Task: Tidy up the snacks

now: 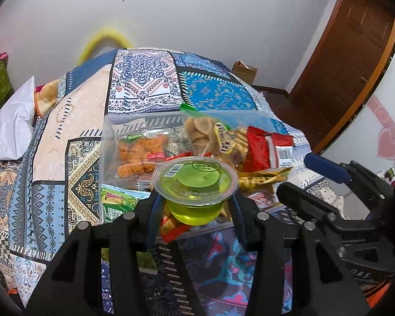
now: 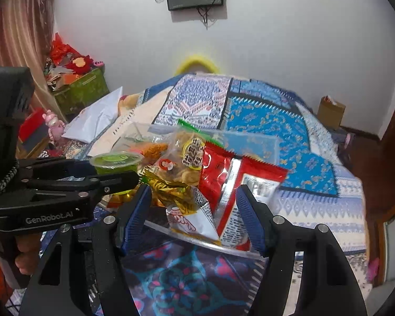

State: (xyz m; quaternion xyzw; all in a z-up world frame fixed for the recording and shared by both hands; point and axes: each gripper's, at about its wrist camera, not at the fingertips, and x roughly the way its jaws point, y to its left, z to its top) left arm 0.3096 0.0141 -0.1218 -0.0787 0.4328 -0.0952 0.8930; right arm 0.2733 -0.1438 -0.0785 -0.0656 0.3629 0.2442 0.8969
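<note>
Here the left gripper (image 1: 194, 205) clasps a green jelly cup (image 1: 194, 184); right gripper (image 2: 193, 216) gapes.

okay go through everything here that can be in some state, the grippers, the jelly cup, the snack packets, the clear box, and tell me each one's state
left gripper: shut on the green jelly cup.
green jelly cup: sealed, upright, held above the box.
right gripper: open, around packets without pressing them.
red packet: sealed, standing in the box.
clear box: lidless, full of snacks.
wooden door: closed.

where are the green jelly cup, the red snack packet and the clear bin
green jelly cup (image 1: 197, 176), left wrist view, on its sealed lid
red snack packet (image 2: 218, 168), right wrist view, on its red front
clear bin (image 1: 134, 122), left wrist view, on its far wall
</note>
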